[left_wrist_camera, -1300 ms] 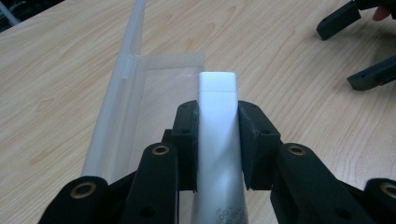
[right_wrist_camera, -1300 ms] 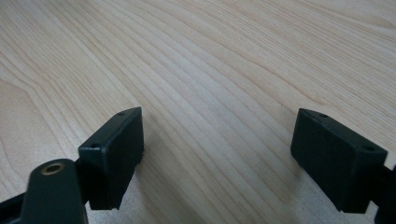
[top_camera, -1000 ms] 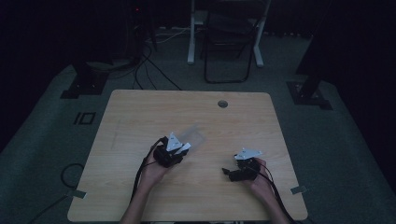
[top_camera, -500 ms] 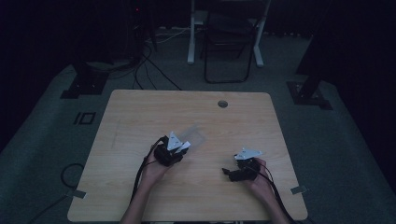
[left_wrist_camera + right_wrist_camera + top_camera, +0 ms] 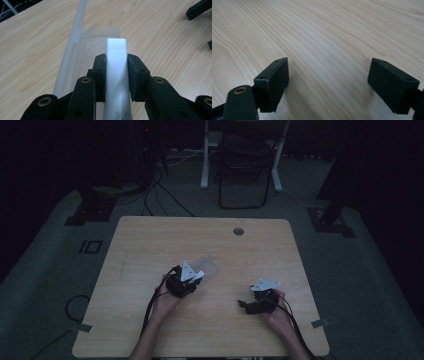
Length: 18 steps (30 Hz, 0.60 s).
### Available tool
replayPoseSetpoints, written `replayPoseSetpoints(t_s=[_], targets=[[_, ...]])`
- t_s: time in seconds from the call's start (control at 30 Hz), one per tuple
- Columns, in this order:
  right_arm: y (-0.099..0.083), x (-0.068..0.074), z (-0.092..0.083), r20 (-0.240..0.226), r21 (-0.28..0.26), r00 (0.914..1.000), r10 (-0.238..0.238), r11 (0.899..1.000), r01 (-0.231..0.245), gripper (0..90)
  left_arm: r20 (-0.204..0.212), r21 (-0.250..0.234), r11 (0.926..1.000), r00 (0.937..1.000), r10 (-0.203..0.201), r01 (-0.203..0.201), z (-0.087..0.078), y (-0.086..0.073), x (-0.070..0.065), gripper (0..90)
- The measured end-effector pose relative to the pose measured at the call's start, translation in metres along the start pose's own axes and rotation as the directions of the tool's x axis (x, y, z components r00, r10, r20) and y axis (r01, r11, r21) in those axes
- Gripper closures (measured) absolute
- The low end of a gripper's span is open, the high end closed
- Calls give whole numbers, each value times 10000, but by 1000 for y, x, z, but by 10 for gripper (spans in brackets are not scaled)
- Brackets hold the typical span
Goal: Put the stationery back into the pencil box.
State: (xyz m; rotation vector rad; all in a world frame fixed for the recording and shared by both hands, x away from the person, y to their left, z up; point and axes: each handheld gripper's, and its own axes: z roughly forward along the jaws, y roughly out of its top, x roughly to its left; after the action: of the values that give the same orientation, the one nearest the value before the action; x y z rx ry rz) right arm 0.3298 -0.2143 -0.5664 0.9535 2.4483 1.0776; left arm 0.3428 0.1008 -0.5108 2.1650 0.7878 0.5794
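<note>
White, flat-ended tube (image 5: 115,75) is sitting clamped in the left gripper (image 5: 116,75), over a clear plastic case (image 5: 75,52) lying on the worktop (image 5: 150,240). Right gripper (image 5: 329,82) is idling spread wide. Judged step: insertion; next calls for alignment.

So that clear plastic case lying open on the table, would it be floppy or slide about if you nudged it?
The clear plastic case has straight, crisp edges, so it is probably stiff rather than floppy. It looks thin and translucent, so likely light, and on the smooth wooden table it would probably skid easily. Its raised lid might flap or tip it when pushed.
</note>
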Motion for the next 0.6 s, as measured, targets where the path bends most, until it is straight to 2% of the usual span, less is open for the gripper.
replayPoseSetpoints(t_s=[0.6], targets=[[0,0,0,-2,5,10000,-3,10000,3,171,-132,97,10000,9999,-1,2,9,-2,1,707]])
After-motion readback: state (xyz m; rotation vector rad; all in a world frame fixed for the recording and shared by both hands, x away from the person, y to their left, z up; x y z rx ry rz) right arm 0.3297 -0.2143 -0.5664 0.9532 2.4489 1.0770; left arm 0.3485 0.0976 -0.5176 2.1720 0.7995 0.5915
